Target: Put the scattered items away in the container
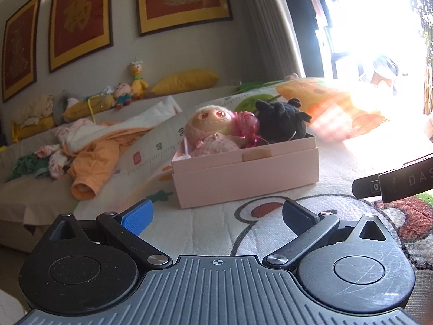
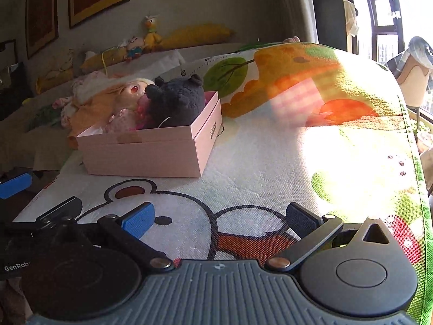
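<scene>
A pink cardboard box [image 1: 243, 173] [image 2: 146, 157] stands on the cartoon-print mat. Inside it lie a pale doll with red eyes and a pink dress [image 1: 211, 130] [image 2: 127, 100], a pink toy [image 1: 247, 124] and a black plush [image 1: 281, 119] [image 2: 176, 100]. My left gripper [image 1: 216, 216] is open and empty, a short way in front of the box. My right gripper [image 2: 220, 219] is open too, with nothing between its fingers, to the right of and nearer than the box. The left gripper's blue pad [image 2: 15, 185] shows at the left edge of the right wrist view.
The mat [image 2: 257, 162] covers a raised surface and rises into a fold behind the box. A pile of clothes [image 1: 81, 151] lies to the left. Plush toys [image 1: 138, 81] and yellow cushions [image 1: 186, 81] line a ledge under framed pictures. A bright window [image 1: 379, 27] is at right.
</scene>
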Action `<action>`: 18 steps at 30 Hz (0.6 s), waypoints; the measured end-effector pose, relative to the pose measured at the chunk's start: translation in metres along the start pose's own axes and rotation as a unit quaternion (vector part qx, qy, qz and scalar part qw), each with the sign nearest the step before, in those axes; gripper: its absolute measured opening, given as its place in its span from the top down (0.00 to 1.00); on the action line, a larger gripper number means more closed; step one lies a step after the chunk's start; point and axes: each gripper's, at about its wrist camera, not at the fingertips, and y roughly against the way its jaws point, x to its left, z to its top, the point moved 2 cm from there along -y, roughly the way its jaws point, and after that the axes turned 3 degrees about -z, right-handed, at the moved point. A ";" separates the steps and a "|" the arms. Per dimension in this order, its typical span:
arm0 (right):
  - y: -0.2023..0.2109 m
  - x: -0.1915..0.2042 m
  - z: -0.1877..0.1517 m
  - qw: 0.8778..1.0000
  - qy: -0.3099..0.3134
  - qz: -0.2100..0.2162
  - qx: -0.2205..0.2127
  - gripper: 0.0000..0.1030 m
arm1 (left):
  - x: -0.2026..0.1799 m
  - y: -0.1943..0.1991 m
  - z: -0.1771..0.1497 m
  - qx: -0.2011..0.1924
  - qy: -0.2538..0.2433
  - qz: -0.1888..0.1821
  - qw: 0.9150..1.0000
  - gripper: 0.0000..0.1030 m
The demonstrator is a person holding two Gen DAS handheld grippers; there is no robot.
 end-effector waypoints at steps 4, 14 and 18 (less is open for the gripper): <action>0.002 0.004 -0.001 1.000 0.012 -0.005 -0.006 0.00 | 0.002 0.001 -0.001 0.002 0.008 0.000 1.000 0.00; 0.004 0.014 -0.002 0.999 0.044 -0.017 -0.015 0.00 | 0.014 -0.002 -0.003 0.014 0.048 -0.008 0.999 0.00; 0.002 0.014 -0.001 0.999 0.045 -0.016 -0.010 0.00 | 0.018 0.000 -0.003 0.008 0.061 -0.007 0.998 0.00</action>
